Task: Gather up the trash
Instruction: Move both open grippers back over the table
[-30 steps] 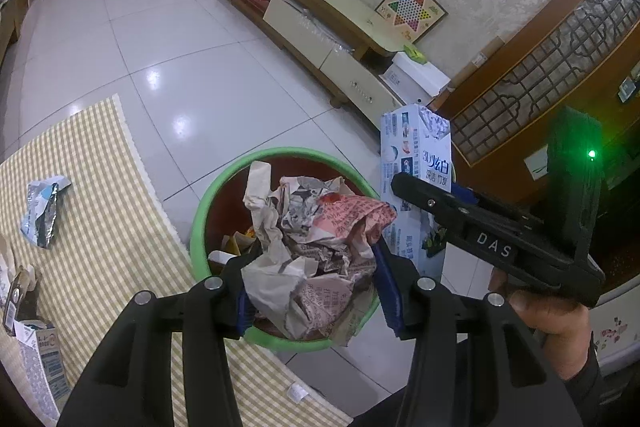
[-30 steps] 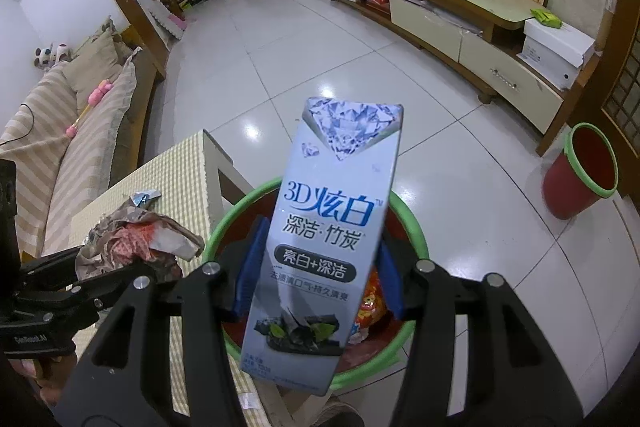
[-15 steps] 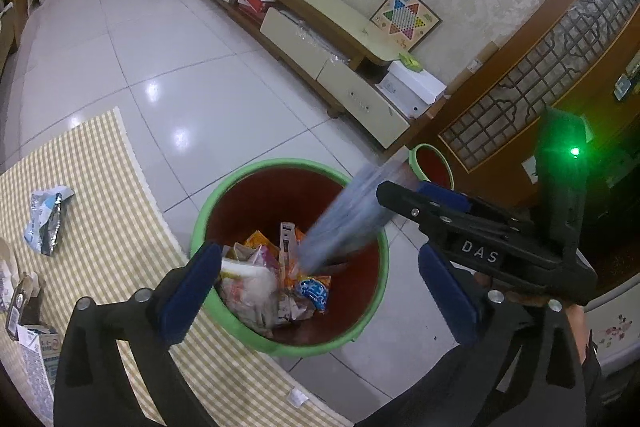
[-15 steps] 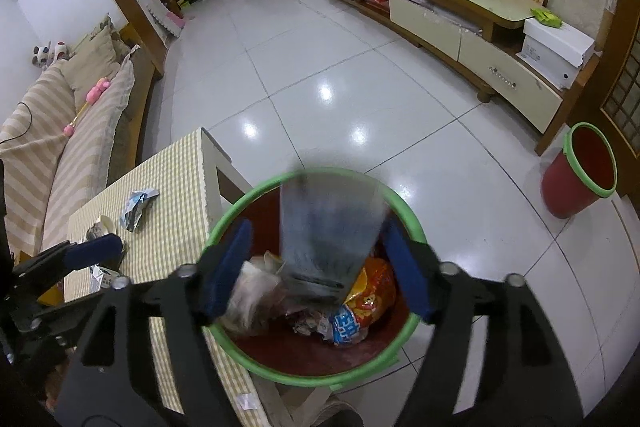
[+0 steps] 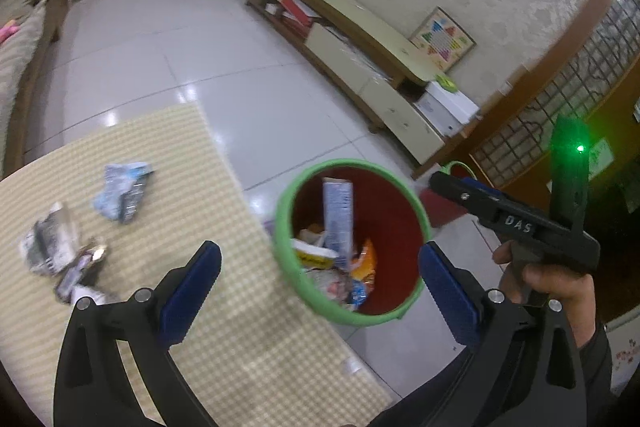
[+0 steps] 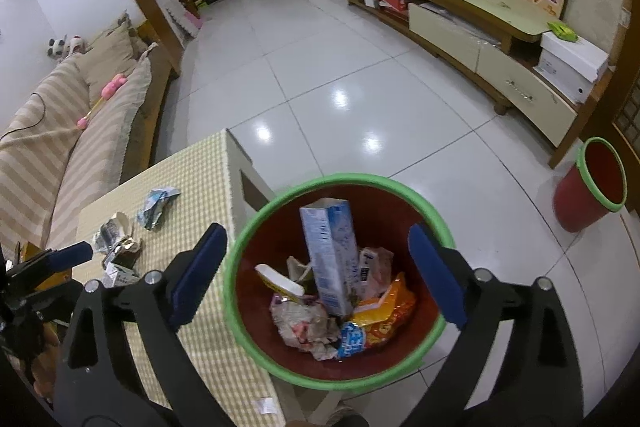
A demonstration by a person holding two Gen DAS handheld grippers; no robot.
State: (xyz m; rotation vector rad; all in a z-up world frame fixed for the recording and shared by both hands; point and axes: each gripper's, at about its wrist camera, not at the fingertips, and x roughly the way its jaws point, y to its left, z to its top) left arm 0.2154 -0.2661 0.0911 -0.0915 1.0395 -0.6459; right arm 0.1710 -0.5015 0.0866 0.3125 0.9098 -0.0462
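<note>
A red bin with a green rim (image 6: 240,247) (image 5: 282,219) stands on the floor beside the checked table. Inside it a blue-white toothpaste box (image 6: 332,255) (image 5: 338,219) stands upright among crumpled paper (image 6: 304,323) and snack wrappers (image 6: 384,311). My right gripper (image 6: 318,275) is open and empty above the bin. My left gripper (image 5: 320,287) is open and empty, over the table edge and the bin. Crumpled foil wrappers (image 5: 122,189) (image 6: 158,205) and small cartons (image 5: 52,247) (image 6: 118,251) lie on the table (image 5: 200,327).
A second red bin (image 6: 592,183) stands by the wooden door at right. A long low TV cabinet (image 6: 472,23) runs along the far wall. A striped sofa (image 6: 52,131) is at left. Tiled floor (image 6: 320,67) lies beyond the table.
Both grippers opened and dropped their loads into the bin: the crumpled paper from the left, the toothpaste box from the right. The left gripper has since swung left toward the table.
</note>
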